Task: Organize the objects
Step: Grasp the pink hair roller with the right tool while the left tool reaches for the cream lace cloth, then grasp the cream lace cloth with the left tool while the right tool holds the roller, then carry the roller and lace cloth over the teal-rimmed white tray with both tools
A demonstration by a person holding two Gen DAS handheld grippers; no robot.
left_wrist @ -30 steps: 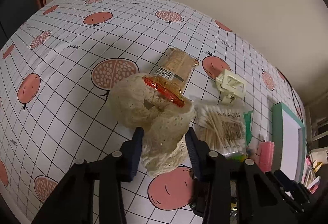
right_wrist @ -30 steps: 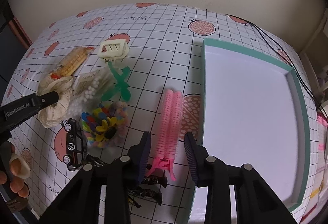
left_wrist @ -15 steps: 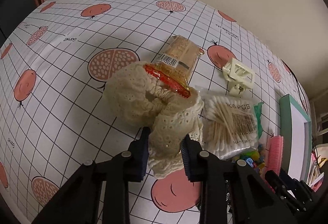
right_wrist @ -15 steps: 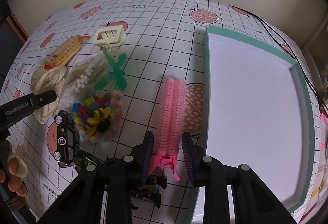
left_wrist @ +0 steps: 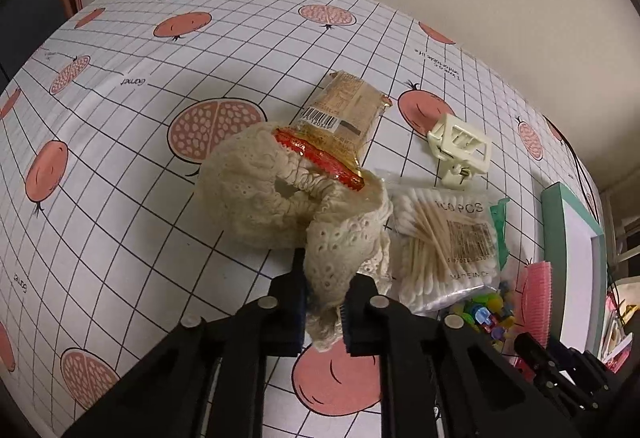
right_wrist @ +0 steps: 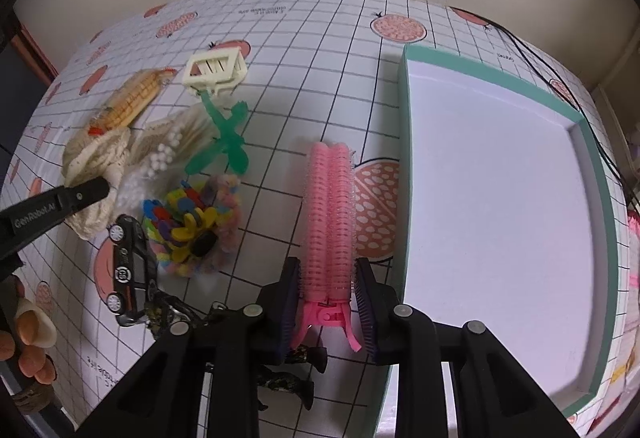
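1. The left gripper (left_wrist: 324,302) has its fingers pressed against a fold of the cream lace scrunchie (left_wrist: 288,197), pinching it at the scrunchie's 6 o'clock edge. The fabric is eyelet-patterned, ruffled and bunched in a loose ring.
2. The right gripper (right_wrist: 328,302) straddles the hinge end of the pink roller clip (right_wrist: 330,213); its fingers sit close on both sides, but I cannot tell whether they actually press it. The clip is two ribbed pink rolls side by side, running toward 12 o'clock.
3. At the scrunchie's 12 o'clock, a snack packet (left_wrist: 340,117) with a red seam and barcode lies partly on it.
4. At the scrunchie's 3 o'clock lies a clear bag of cotton swabs (left_wrist: 448,238).
5. A cream claw clip (left_wrist: 460,145) lies at the swabs' 12 o'clock.
6. The teal-rimmed tray (right_wrist: 404,157) lies at the roller clip's 3 o'clock, just beside it, its white floor bare.
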